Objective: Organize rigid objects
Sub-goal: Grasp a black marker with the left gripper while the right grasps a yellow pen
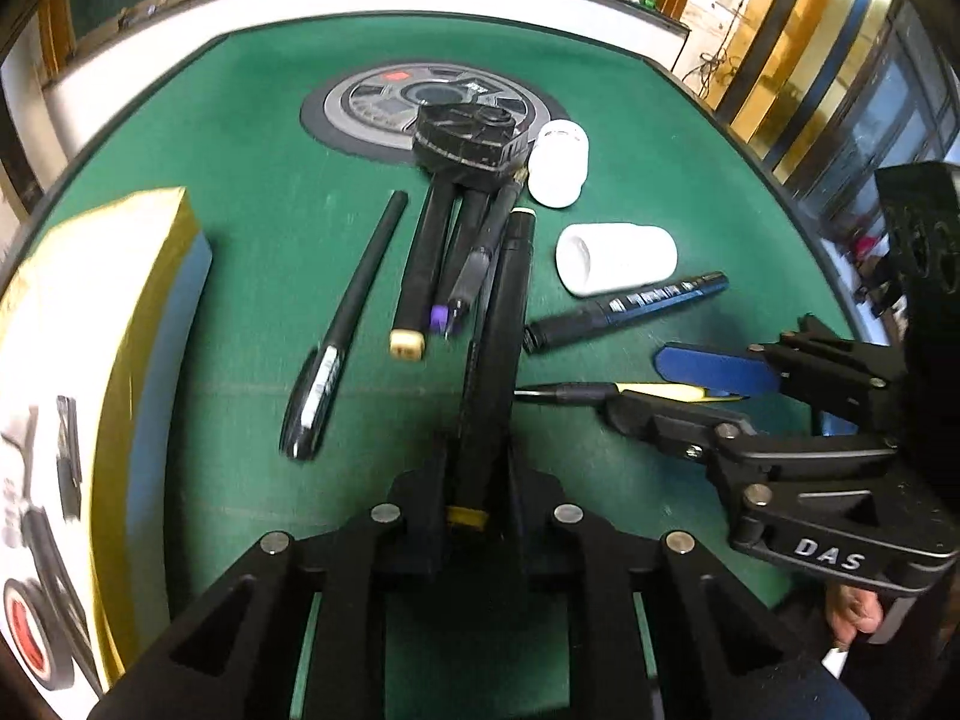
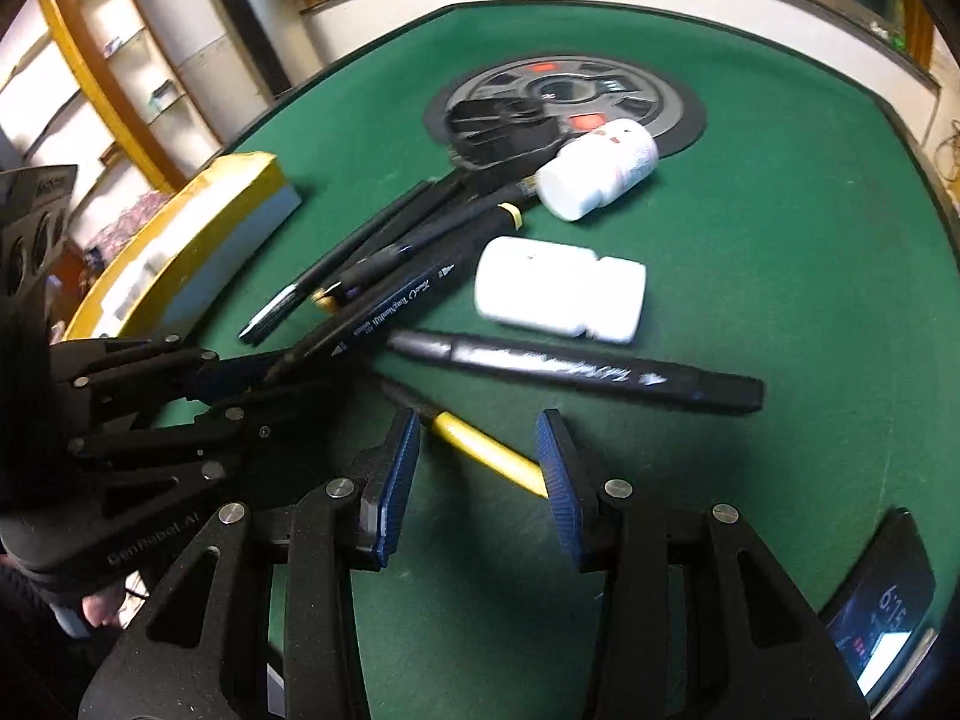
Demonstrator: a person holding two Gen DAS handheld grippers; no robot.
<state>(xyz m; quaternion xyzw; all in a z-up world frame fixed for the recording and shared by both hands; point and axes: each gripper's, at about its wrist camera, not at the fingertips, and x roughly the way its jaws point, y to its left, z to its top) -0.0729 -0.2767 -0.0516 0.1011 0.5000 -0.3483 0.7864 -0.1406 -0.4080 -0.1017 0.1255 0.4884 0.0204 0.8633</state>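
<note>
**Sorting barely begun: one marker gripped, one pen straddled**

Nearest the left wrist camera, the left gripper (image 1: 477, 468) is seen clenched on a long black marker (image 1: 501, 324), a squared matte barrel with a yellow band at its near end; the barrel runs away between the jaws towards the pile. No earlier picture is given, so only this grip can be stated. In the right wrist view, the right gripper (image 2: 477, 468) stands released, its ribbed blue pads (image 2: 393, 480) spread either side of a yellow-bodied pen (image 2: 489, 453) with a black tip, which lies flat on the felt and is touched by neither pad, as far as can be told.

Little appears to be done. Nothing is seen sorted into a container, and most items lie loose on the green felt table (image 1: 252, 138).

Just beyond, a second black marker (image 2: 576, 369) with white lettering lies apart, and a slim glossy black pen (image 1: 345, 330) lies beside the cluster. A white plastic bottle (image 2: 558, 297), smooth and cylindrical, lies on its side; a second white bottle (image 2: 597, 171) lies farther off, touching the pile. Several black pens (image 1: 444, 258) fan out from a toppled black ribbed holder (image 1: 471, 141). Behind it a round grey disc (image 1: 366, 105) is set into the felt. To the left, a yellow-edged cardboard box (image 1: 90, 360) lies on the table. These pens, markers and bottles are judged still to be gathered.
</note>
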